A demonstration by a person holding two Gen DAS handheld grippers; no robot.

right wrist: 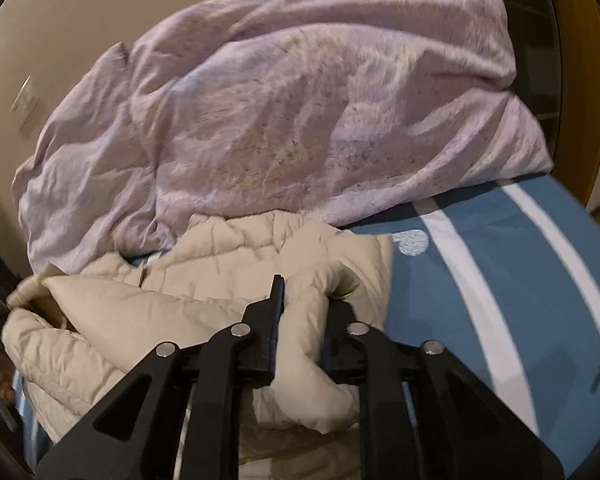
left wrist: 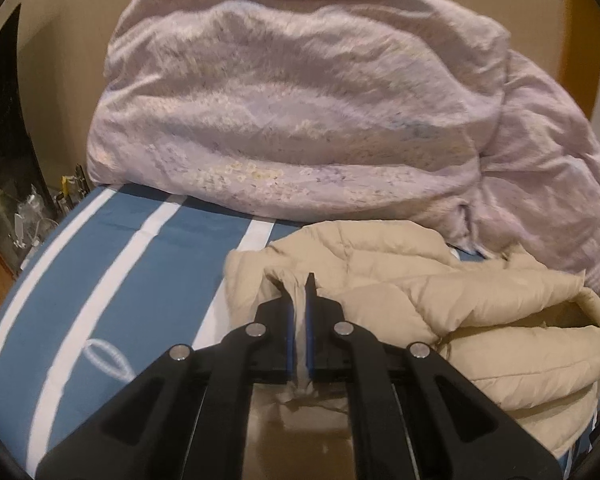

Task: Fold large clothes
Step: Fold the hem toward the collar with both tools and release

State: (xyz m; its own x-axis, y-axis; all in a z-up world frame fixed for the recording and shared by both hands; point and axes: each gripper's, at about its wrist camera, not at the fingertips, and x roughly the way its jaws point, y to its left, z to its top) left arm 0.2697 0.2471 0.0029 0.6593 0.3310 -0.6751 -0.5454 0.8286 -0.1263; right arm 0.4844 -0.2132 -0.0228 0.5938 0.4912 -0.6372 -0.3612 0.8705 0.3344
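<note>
A beige quilted puffer jacket [left wrist: 420,280] lies crumpled on a bed with a blue sheet with white stripes [left wrist: 100,280]. In the left wrist view my left gripper [left wrist: 299,292] is shut on a thin edge of the jacket at its left side, and the fabric runs back between the blue pads. In the right wrist view the jacket [right wrist: 140,312] spreads to the left. My right gripper [right wrist: 304,296] holds a thick puffy fold of it at its right side. The fold fills the gap between the fingers and covers the right fingertip.
A large rumpled lilac duvet [left wrist: 300,100] is heaped behind the jacket and overlaps its far edge; the right wrist view shows the duvet [right wrist: 280,120] too. Bare striped sheet [right wrist: 500,280] lies right of the jacket. Clutter [left wrist: 32,216] stands beside the bed at the left.
</note>
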